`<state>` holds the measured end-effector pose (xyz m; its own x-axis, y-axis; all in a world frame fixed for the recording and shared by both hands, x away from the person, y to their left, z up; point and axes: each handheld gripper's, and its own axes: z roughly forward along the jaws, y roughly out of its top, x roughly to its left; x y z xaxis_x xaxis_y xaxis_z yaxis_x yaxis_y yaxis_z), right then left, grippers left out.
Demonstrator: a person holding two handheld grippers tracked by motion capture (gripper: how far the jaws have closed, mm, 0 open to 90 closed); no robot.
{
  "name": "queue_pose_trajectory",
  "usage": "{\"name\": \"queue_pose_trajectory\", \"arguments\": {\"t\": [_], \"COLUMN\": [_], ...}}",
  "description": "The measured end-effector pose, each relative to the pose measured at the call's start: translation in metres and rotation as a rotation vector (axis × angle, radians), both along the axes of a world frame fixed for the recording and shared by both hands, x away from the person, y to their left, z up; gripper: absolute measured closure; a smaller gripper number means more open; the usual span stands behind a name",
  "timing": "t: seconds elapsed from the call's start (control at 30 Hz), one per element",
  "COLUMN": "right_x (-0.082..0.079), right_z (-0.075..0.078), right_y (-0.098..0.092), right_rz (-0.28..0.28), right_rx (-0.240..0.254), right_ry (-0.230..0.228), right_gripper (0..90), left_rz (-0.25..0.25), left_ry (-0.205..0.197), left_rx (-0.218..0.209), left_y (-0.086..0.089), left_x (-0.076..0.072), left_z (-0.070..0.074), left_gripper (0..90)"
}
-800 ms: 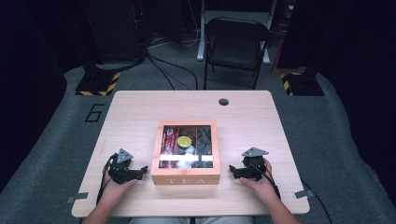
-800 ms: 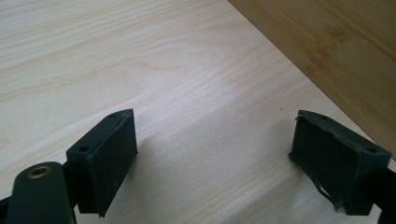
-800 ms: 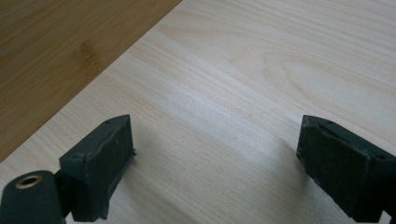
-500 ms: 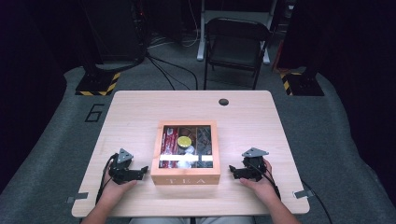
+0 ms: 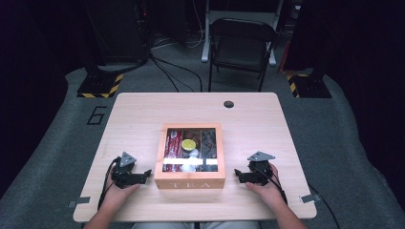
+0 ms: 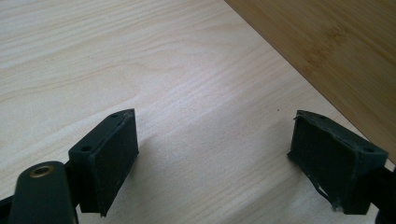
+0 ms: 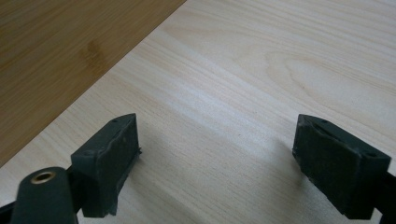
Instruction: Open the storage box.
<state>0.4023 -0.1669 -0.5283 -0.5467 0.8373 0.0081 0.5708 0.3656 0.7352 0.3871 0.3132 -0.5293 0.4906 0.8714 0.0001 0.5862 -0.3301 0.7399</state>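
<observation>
A wooden tea box (image 5: 190, 177) with a glass-panelled lid sits at the near middle of the table (image 5: 143, 114), flanked by 2 hand-held grippers. The left gripper (image 5: 146, 174) and the right gripper (image 5: 237, 172) rest on the tabletop just beside the box's side walls, jaws spread wide with nothing between them. Risks from here: jaws closing unevenly on the smooth walls could skew or slide the box, and a lift by the lid could swing it open, spilling the packets inside.
</observation>
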Motion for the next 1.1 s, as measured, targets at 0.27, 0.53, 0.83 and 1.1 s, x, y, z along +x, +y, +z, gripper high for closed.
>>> {"name": "queue_pose_trajectory", "arguments": {"t": [0.27,0.53,0.83,1.1], "right_x": [-0.001,-0.002,-0.005,-0.009], "right_z": [0.003,0.007,0.011,0.018], "right_y": [-0.001,0.002,0.007,0.006], "right_rz": [0.001,0.007,0.03,0.044], "right_rx": [-0.011,-0.022,-0.031,-0.034], "right_ry": [0.005,0.039,0.033,0.007], "right_gripper": [19.8,27.1,29.6,30.9], "left_rz": [0.011,-0.001,-0.004,-0.016], "left_ry": [0.003,0.023,0.036,0.026], "left_rx": [0.0,-0.038,-0.059,-0.063], "left_y": [0.001,0.0,-0.001,-0.002], "left_x": [0.0,-0.001,-0.003,-0.008], "left_z": [0.001,0.006,0.013,0.02], "left_gripper": [19.1,28.3,30.8,33.7]}}
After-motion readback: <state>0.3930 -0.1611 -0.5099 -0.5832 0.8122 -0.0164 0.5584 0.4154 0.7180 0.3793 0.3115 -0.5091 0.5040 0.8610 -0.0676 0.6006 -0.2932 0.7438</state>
